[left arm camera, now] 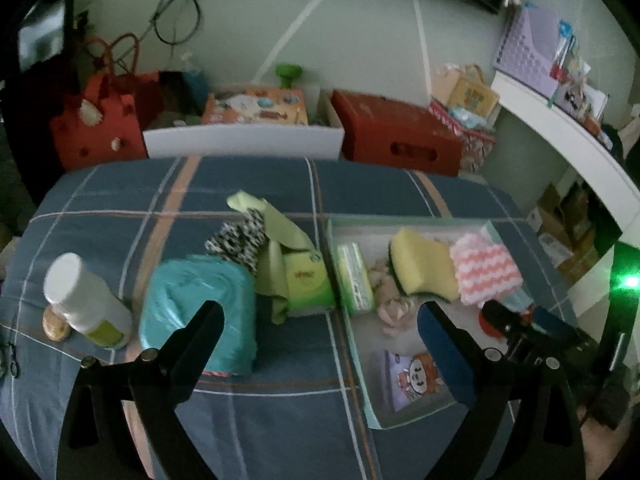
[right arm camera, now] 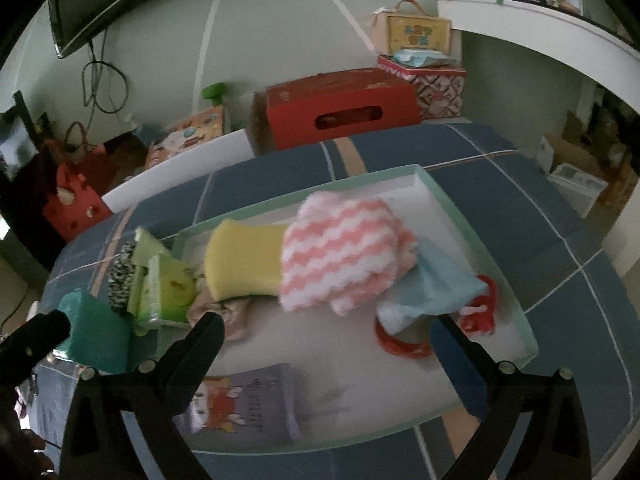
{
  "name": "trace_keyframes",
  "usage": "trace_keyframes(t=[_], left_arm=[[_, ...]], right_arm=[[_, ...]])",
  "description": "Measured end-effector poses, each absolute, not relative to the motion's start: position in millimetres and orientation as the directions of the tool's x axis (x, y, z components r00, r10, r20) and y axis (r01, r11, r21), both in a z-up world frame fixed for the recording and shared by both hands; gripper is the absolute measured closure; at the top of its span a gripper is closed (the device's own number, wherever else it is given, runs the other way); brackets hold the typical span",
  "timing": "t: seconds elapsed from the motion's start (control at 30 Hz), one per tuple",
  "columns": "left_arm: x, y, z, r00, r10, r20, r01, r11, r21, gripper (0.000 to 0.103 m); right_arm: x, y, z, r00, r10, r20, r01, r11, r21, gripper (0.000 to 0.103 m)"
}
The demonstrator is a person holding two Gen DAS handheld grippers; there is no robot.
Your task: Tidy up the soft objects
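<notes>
A pale green tray [left arm camera: 332, 236] [right arm camera: 448, 196] lies on the plaid bed. It holds a yellow sponge [left arm camera: 424, 266] [right arm camera: 244, 260], a pink-and-white fluffy cloth [left arm camera: 486, 274] [right arm camera: 340, 256], a light blue cloth [right arm camera: 432, 292], a beige cloth [left arm camera: 390, 300] and a purple tissue pack [left arm camera: 416, 380] [right arm camera: 244, 404]. Left of the tray lie a teal bundle [left arm camera: 200, 308] [right arm camera: 96, 332], a green tissue pack [left arm camera: 308, 284] [right arm camera: 168, 292], a green cloth [left arm camera: 280, 228] and a black-and-white cloth [left arm camera: 238, 240]. My left gripper [left arm camera: 320, 320] is open above the bed at the tray's left rim. My right gripper [right arm camera: 326, 332] is open over the tray.
A white bottle [left arm camera: 86, 300] lies at the bed's left with a small round object beside it. Beyond the bed stand a red box [left arm camera: 400, 132] [right arm camera: 336, 104], a red bag [left arm camera: 100, 128], a white board [left arm camera: 244, 140] and a white shelf [left arm camera: 560, 128].
</notes>
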State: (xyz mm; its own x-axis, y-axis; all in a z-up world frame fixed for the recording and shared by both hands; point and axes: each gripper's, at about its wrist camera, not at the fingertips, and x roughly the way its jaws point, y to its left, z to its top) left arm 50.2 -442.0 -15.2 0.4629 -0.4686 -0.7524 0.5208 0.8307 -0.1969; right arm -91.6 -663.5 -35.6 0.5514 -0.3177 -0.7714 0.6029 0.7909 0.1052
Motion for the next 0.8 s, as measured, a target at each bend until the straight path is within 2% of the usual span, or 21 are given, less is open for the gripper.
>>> trace_keyframes(t=[0.2,0.33,0.53,0.8], left_arm=[[56.9,-407.6,3.0,0.550,-0.457,-0.699,0.477,0.859,-0.187,0.006],[65.8,-372.8,13.5,0.643,-0.389,-0.660,0.385,0.909,-0.161,0.006],[85.3,-320.6,9.8,0.694,-0.251,-0.675,0.221,0.966,-0.132,0.006],[98.3,-275.8,0.1,0.703,-0.176,-0.689,0.114,0.984,-0.136,0.006]], right_arm=[[-86.9,-652.7,-31.6,0.579,-0.329,-0.746,0.578,0.811,0.091,0.000],[-82.6,-648.3,-36.2,0.575,-0.337,-0.746,0.571,0.818,0.071,0.000],[-78.6,-645.1,-38.8,0.570,-0.293,-0.768,0.560,0.823,0.101,0.000],[-68.6,-632.3,-40.6,0.585,-0.228,-0.778,0.516,0.845,0.141,0.000]])
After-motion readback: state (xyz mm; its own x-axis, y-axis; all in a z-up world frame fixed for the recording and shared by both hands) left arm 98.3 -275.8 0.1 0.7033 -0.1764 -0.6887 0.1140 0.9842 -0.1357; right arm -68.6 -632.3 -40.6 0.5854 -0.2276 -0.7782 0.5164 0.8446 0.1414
